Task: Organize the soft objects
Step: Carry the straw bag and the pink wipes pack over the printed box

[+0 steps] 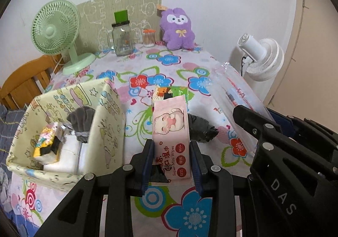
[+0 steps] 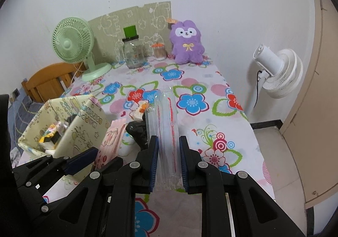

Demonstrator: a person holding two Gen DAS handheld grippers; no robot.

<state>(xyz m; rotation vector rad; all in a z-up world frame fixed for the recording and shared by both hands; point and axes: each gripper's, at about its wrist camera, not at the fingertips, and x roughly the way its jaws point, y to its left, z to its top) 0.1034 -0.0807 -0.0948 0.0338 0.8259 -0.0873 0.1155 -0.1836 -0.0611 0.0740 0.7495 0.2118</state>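
My left gripper (image 1: 172, 148) is shut on a pink pack of mini wipes (image 1: 170, 129) with a cartoon cat, held above the flowered tablecloth. My right gripper (image 2: 168, 148) is shut on a clear plastic packet (image 2: 165, 123) with red print, also lifted off the cloth; that packet (image 1: 234, 97) shows at the right of the left wrist view. A pale yellow fabric basket (image 1: 105, 114) stands to the left and holds a grey cloth (image 1: 81, 118), white packs and a small colourful packet. A black crumpled bag (image 1: 200, 129) and a small orange-and-white packet (image 1: 164, 92) lie on the cloth behind the wipes.
At the back of the table (image 2: 221, 114) stand a green desk fan (image 1: 57, 30), a glass jar (image 1: 122, 38), a cotton-swab tub (image 1: 148, 38) and a purple plush toy (image 1: 177, 30). A white floor fan (image 2: 276, 72) stands right of the table. A wooden chair (image 2: 48, 80) is at the left.
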